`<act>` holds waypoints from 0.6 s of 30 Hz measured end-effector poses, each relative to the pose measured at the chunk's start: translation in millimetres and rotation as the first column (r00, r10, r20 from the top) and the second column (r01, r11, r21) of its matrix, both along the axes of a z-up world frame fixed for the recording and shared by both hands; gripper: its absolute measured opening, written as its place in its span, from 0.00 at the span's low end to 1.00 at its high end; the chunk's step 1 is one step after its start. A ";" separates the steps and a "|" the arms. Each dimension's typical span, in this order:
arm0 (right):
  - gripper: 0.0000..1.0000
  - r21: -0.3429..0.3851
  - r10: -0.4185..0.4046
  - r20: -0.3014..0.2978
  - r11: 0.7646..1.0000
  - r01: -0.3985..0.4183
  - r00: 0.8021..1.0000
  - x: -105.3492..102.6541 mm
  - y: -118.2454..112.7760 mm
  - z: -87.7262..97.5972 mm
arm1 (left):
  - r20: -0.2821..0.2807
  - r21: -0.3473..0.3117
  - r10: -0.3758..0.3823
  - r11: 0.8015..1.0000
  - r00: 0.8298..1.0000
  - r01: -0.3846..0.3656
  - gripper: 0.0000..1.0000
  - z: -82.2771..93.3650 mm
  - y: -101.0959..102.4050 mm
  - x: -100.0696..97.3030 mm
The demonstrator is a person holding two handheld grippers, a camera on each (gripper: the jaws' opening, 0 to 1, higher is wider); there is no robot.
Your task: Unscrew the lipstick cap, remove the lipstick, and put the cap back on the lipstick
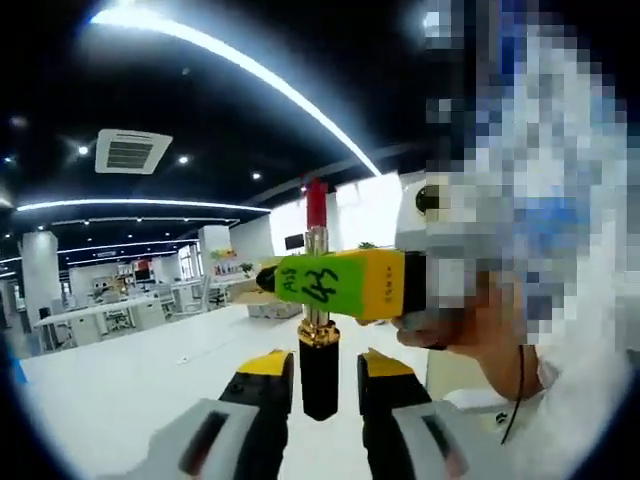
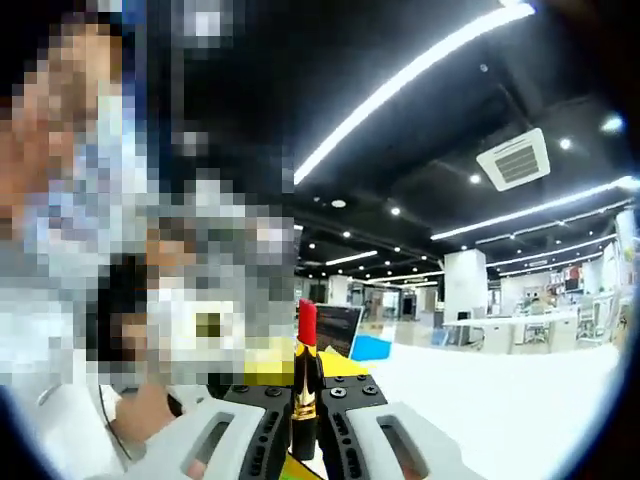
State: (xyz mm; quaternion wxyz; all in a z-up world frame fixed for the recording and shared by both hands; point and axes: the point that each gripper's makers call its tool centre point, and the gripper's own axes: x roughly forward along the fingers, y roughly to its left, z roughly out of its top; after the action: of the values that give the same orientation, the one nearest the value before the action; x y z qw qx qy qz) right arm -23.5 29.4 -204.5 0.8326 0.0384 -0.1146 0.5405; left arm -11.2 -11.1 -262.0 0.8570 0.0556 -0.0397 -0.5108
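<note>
The left gripper (image 1: 320,372) clamps the lipstick (image 1: 318,300) base upright above the white worktop (image 1: 130,380) while the right gripper (image 2: 305,392) pinches its gold collar, red tip exposed

The lipstick (image 1: 318,300) stands upright between both tongs, above the table (image 1: 130,380).

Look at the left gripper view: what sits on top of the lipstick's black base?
On the black base sits a gold collar, then the gold tube and the red lipstick bullet. The right gripper, its yellow jaw with a green label, covers the tube's middle.
</note>
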 end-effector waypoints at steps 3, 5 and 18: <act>0.06 0.002 0.026 -0.016 1.000 -0.026 1.000 -0.5 -3.2 0.7 | -0.045 -0.006 -0.072 0.997 0.996 0.071 0.38 -1.5 -2.0 -6.3; 0.06 0.019 0.092 -0.049 0.996 -0.091 0.995 -7.3 -3.2 2.1 | -0.060 -0.001 -0.137 0.991 0.989 0.137 0.44 -2.8 -4.7 -14.5; 0.06 0.073 0.347 -0.128 0.938 -0.340 0.929 -39.9 -0.5 5.4 | -0.144 -0.121 -0.451 0.891 0.881 0.437 0.50 8.8 -7.9 -59.3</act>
State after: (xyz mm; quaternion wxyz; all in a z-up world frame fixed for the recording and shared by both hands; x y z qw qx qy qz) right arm -63.4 28.9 -199.0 0.7300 0.1161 -0.0613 0.6707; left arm -70.5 -19.0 -253.1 0.7189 -0.0349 -0.0007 -0.6943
